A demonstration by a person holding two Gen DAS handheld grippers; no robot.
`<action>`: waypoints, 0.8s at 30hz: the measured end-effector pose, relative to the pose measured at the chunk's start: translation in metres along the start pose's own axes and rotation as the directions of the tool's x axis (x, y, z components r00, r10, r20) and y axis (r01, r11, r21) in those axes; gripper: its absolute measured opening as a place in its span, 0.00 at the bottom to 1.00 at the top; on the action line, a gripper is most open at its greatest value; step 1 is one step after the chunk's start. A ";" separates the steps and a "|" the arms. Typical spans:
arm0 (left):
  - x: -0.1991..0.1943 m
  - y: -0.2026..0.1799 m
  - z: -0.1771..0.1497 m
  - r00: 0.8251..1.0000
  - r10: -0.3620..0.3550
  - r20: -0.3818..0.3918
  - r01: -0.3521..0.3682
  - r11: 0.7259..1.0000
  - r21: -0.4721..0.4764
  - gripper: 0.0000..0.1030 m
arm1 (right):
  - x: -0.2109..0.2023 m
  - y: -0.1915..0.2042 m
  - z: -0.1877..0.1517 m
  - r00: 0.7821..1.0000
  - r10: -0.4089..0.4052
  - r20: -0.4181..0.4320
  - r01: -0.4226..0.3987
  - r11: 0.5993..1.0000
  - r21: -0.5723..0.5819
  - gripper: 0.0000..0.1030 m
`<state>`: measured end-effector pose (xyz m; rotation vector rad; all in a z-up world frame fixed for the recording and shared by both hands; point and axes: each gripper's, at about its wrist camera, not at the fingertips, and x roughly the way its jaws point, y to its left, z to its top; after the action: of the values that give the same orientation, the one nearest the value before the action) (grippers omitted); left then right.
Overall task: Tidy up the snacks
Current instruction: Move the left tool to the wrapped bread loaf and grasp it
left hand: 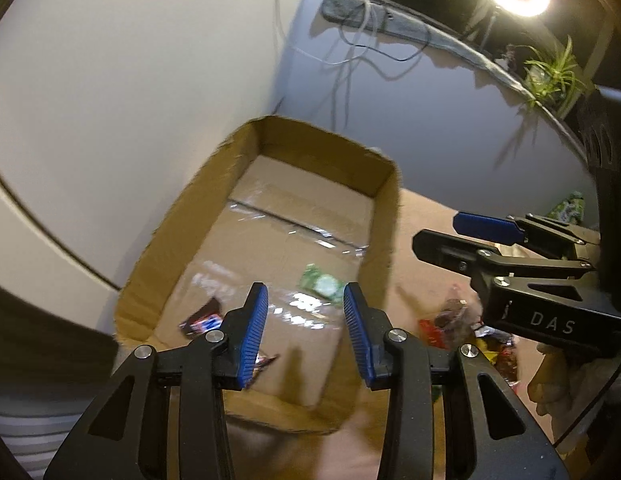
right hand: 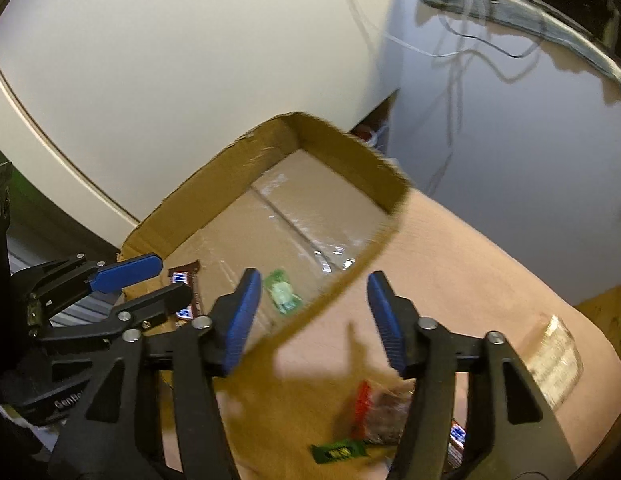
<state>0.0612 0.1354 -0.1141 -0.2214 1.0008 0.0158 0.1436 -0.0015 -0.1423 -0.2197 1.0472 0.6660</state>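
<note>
Cardboard box [right hand: 278, 216], few snacks inside. Left tool [left hand: 305, 312], right tool [right hand: 310, 312]: both released, empty. Risk: snagging box wall, crushing loose wrappers [right hand: 374, 420] on surface.

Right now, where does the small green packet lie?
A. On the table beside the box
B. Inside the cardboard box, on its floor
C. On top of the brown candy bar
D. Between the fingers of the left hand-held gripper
B: the green packet lies on the floor of the box, apart from the candy bar, and no hand-held gripper holds it.
</note>
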 end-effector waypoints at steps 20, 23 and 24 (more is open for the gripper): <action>0.051 -0.136 0.013 0.967 -0.202 -0.158 0.234 0.946 0.224 0.58 | -0.073 -0.175 -0.093 0.981 -0.192 -0.034 0.189 0.892 0.410 0.82; 0.064 -0.154 0.015 0.954 -0.227 -0.193 0.270 0.933 0.236 0.58 | -0.071 -0.191 -0.104 0.979 -0.195 -0.056 0.200 0.875 0.442 0.82; 0.068 -0.159 0.014 0.949 -0.237 -0.206 0.284 0.929 0.237 0.58 | -0.070 -0.196 -0.108 0.980 -0.188 -0.063 0.196 0.869 0.455 0.82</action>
<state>0.1281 -0.0230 -0.1350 -0.1111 1.1291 -0.3855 0.1604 -0.2342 -0.1638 0.0852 1.1514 0.2209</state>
